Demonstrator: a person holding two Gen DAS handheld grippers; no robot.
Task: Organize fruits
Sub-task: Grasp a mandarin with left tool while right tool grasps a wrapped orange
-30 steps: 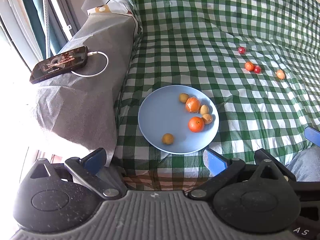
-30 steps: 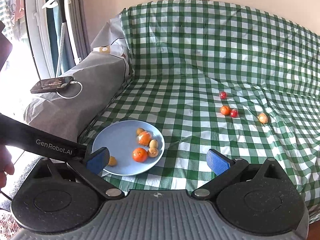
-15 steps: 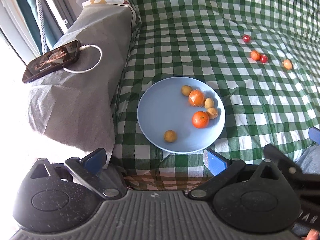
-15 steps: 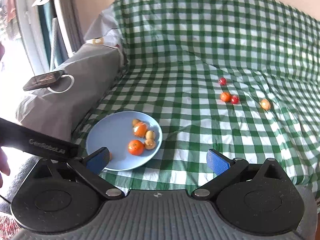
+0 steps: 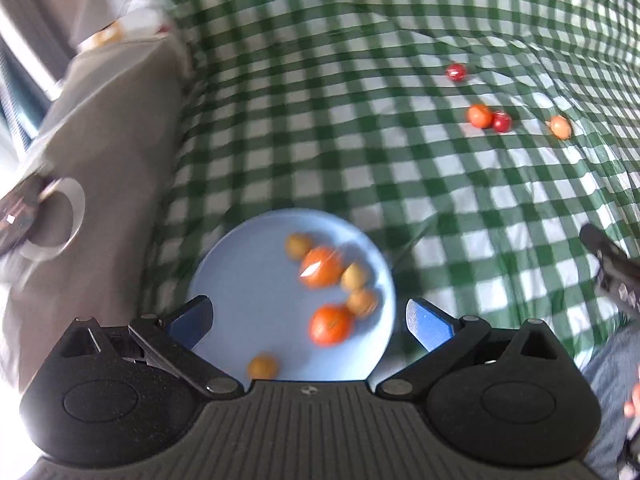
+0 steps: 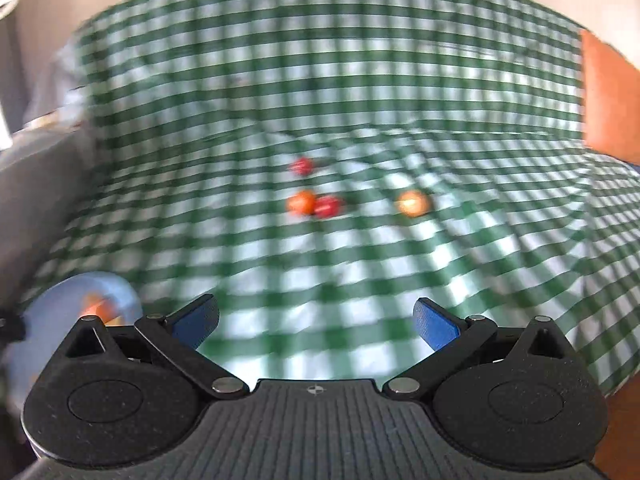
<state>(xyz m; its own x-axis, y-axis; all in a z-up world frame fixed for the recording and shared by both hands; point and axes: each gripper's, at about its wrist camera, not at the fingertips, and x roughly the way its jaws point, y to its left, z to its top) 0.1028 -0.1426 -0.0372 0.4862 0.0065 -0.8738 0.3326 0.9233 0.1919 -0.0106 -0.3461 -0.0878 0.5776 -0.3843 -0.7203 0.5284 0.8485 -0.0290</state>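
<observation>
Ahead, right tongs [image 6: 316, 322] agape, empty.

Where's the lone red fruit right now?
In the left wrist view, the red fruit lies upper right on the checked cloth, beyond the touching orange-and-red pair.

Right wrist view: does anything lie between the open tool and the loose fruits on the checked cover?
Nothing visible does. The right tool is open and empty, and only bare checked cover lies between it and the four loose fruits. The blue plate sits off to the left.
</observation>
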